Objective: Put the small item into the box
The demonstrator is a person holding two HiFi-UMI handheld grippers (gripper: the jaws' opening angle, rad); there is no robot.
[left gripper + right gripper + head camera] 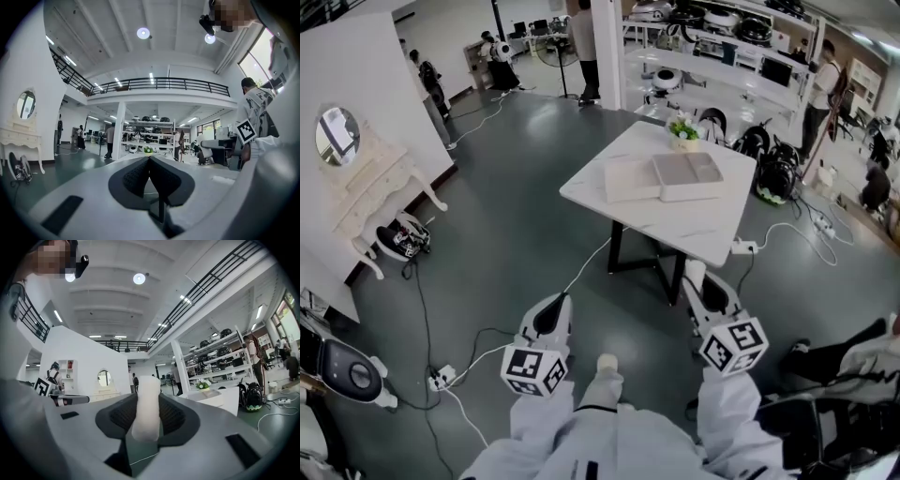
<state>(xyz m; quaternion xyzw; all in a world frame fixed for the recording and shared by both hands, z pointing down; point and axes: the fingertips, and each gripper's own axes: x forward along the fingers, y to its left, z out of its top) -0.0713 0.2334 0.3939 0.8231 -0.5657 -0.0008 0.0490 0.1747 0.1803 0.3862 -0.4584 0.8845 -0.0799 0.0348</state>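
A white table (675, 228) stands ahead on the grey floor. An open pale box (687, 175) lies on it, its lid part (630, 179) beside it on the left. My right gripper (696, 275) is short of the table's near corner, shut on a small white cylindrical item (146, 404) that stands upright between the pads. The right gripper view also shows the box (212, 393) and the table (232, 401) ahead to the right. My left gripper (560, 300) is held over the floor to the left, its jaws (149, 161) shut with nothing in them.
A small flower pot (683, 129) sits at the table's far edge. Cables and a power strip (442, 378) trail over the floor. A white dressing table with an oval mirror (358, 178) stands left. Bags (776, 171) lie right of the table, and people stand by shelves behind.
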